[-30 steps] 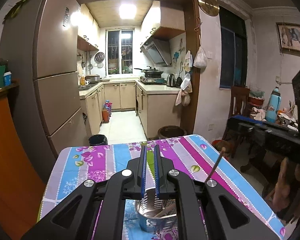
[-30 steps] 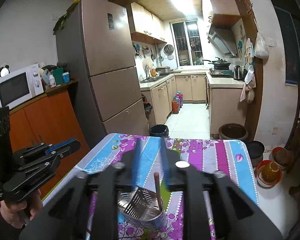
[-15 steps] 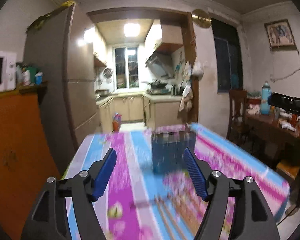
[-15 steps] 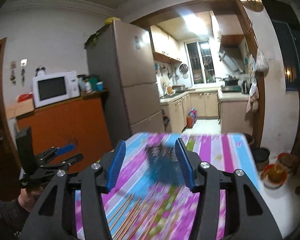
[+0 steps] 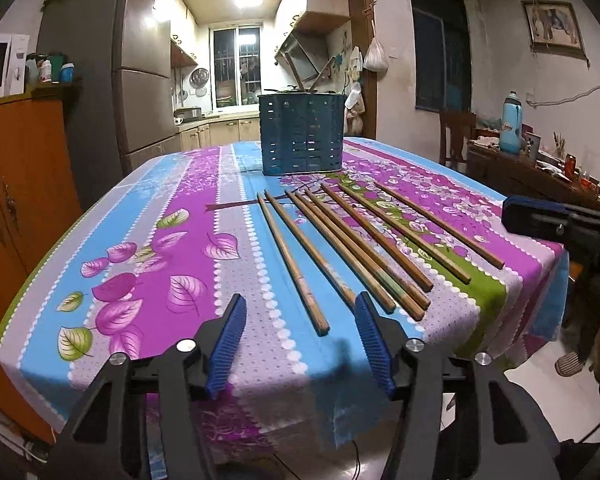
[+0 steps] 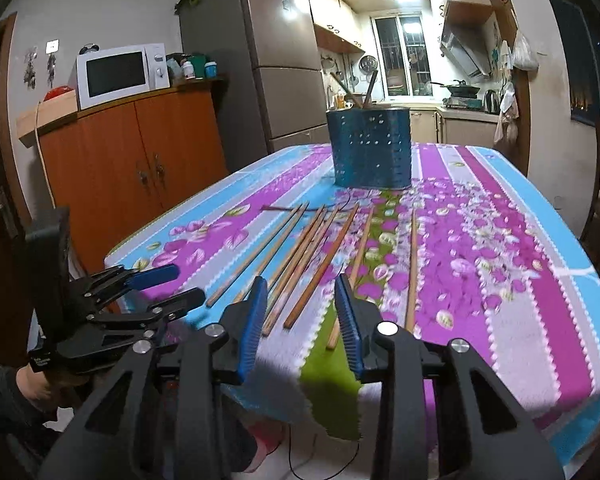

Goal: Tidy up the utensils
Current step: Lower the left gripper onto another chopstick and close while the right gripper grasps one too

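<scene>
Both jaws are released and grasp nothing: the left gripper (image 5: 300,344) and the right gripper (image 6: 302,320) hover with blue ribbed pads wide apart over the near edge of the bench (image 5: 172,240), which carries a cloth of purple, blue and green stripes with leaf prints. Seven brown wooden chopsticks (image 5: 356,244) lie flat on the cloth in a loose fan, their thin ends toward the far side and their thick ends toward the grippers; some touch, others lie a little apart. Behind them stands a dark blue perforated holder (image 5: 303,134), upright, with a few wooden handles leaning out of its top. In the right wrist view the chopsticks (image 6: 312,256) lie just ahead of the open pads.
</scene>
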The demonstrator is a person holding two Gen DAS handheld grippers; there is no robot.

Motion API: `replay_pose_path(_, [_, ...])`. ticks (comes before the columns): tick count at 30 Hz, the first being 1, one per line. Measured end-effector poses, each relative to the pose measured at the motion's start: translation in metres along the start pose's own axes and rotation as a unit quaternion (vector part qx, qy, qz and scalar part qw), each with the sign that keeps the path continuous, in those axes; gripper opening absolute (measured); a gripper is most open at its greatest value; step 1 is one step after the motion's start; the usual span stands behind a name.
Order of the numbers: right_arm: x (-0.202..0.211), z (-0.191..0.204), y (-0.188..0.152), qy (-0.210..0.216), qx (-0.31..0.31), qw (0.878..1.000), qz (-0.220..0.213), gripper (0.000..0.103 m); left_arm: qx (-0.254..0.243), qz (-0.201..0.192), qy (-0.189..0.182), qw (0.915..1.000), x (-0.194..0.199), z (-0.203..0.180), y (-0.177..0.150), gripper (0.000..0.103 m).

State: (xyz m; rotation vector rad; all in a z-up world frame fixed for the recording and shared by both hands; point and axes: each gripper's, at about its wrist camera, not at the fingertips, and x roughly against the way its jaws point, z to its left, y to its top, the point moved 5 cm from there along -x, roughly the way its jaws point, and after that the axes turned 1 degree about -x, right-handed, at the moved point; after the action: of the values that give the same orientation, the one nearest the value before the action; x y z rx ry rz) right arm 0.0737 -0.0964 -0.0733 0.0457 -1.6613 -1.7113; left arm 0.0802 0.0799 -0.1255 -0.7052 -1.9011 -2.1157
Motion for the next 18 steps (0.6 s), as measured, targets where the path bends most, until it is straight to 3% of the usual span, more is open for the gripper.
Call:
replay_pose_path(4, [-0.005,0.0,-0.013,0.002,-0.007,1.0,0.012,0.024,-0.018,-0.014,-0.001,0.9997,0.003,-0.013,0.001,0.048])
replay_pose_path(10, [-0.007,-0.012,-0.021,-0.003,-0.02,1.0,0.016,0.024,-0.025,-0.015,-0.011,0.9995,-0.002,-0.029,0.002,0.024])
replay_pose_path(18, [-0.006,-0.026,-0.023,-0.011,-0.032,0.999,0.017,0.024,-0.023,-0.002,0.004,0.9997,-0.019,-0.039,-0.001,0.021])
